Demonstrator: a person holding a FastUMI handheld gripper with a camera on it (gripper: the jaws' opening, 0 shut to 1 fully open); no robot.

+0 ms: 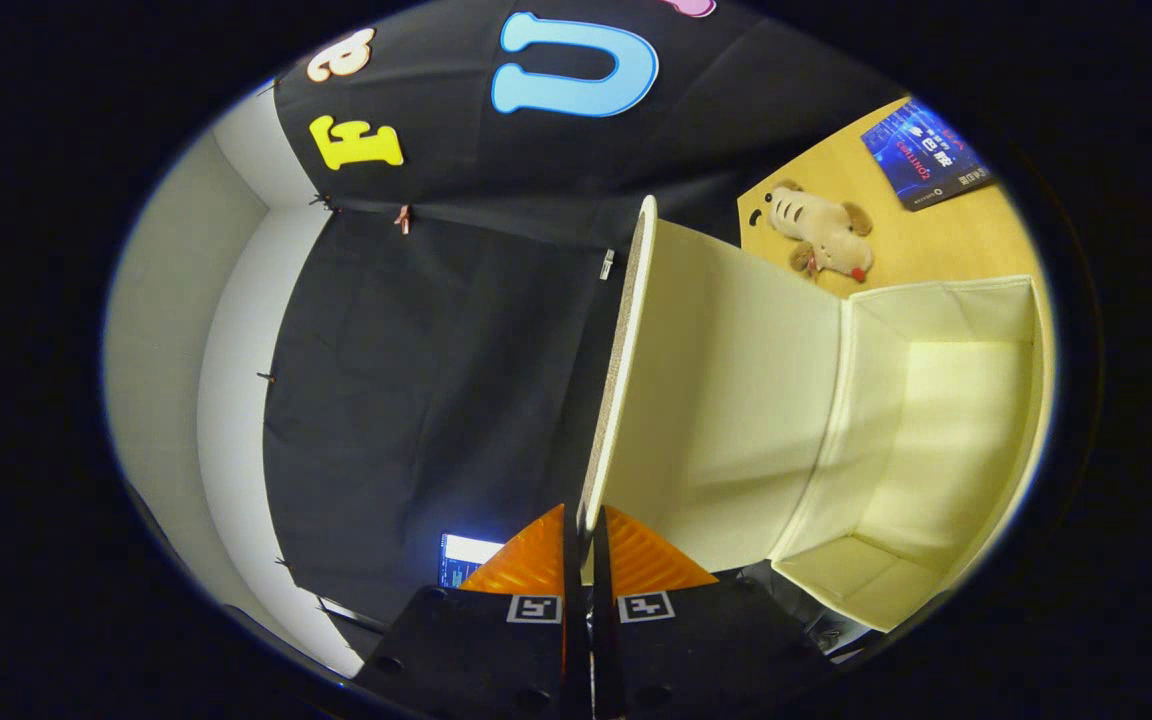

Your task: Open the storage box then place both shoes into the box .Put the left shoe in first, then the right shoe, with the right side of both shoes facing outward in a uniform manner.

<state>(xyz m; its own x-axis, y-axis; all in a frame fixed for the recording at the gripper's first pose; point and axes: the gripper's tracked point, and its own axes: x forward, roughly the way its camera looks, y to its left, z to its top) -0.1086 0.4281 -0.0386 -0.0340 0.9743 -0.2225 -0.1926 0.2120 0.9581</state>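
Gripper [586,530] clamped on the lid [726,400] of the storage box [946,420], both fingers [521,565] pinching the lid's free edge, thin edge running straight ahead from between the tips. Lid swung open, cream inner face on show, hinged along a fabric seam to the box body beyond the fingers and off to one side. Box interior open to view, cream fabric walls, nothing visible inside. Box resting on a light wooden table [936,240]. Plush toy [826,235] lying on the table just past the box's far rim, near it but apart. Dark blue booklet [926,155] further out on the same table, well apart from the toy. Small lit screen [466,555] low beside the fingers, against the black booth wall [416,380]. Pale plain wall [176,330] beyond the cloth's edge.
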